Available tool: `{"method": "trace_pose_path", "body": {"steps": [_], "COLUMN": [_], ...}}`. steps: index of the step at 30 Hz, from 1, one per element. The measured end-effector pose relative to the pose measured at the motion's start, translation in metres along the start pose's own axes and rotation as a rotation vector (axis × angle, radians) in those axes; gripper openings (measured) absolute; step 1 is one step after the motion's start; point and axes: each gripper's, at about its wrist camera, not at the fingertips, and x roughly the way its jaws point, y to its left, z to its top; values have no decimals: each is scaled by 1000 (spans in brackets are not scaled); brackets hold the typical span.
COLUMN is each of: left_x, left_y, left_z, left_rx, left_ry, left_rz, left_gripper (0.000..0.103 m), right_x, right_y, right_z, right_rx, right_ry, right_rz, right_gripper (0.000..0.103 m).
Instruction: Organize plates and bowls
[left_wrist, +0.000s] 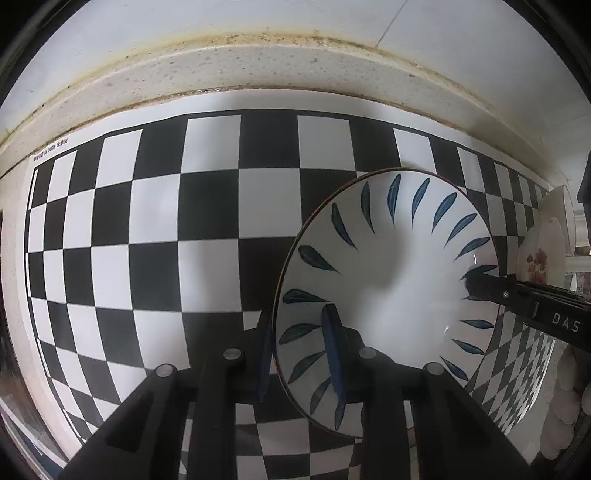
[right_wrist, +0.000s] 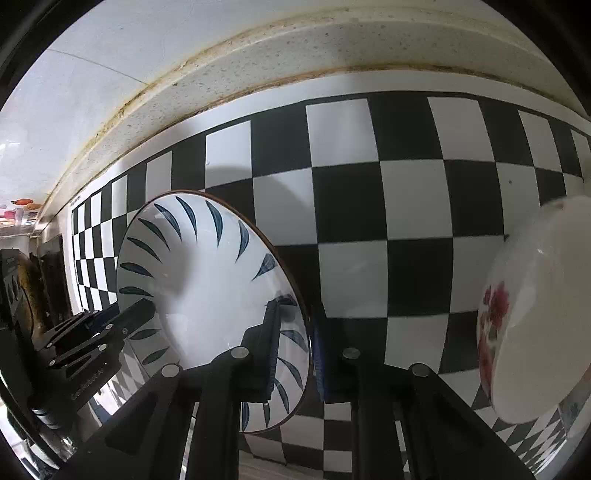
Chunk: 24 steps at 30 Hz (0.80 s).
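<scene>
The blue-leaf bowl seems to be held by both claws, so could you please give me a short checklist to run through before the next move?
1. Left claw straddles the blue-leaf bowl rim, one finger inside, one outside: ok.
2. Right claw straddles the opposite rim the same way: ok.
3. Both grips firm enough to carry: cannot tell; pad contact is not clearly visible.
4. Bowl empty: ok, only white glaze shows inside.
5. Bowl clear of the checkered mat: cannot tell; it is tilted, and its underside is hidden.
6. Clearance from the flowered dish on the right: ok, a gap of mat shows between them in the right wrist view.
</scene>
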Motion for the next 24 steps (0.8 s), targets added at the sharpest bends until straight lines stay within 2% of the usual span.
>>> {"method": "trace_pose_path", "body": {"steps": [6, 13, 18, 24], "left_x": [-22, -67, -101, -124], "left_y": [-7, -16, -28, -41], "left_z": [-8, -25, -56, -94], "left_rx": [1, 18, 31, 61], "left_ry": [-36, -99, -150, -179], "left_rz": [9, 9, 7, 16], "left_gripper": [23, 23, 23, 23], "right_x": [-16, -52, -79, -108], "right_y": [8, 19, 19, 7], "right_z": [-16, -44, -71, -115], "right_rx": [-26, -58, -68, -71], "right_ry": [-21, -68, -103, -132], "right_rz": [3, 25, 43, 68], "right_gripper": [16, 16, 16, 15]}}
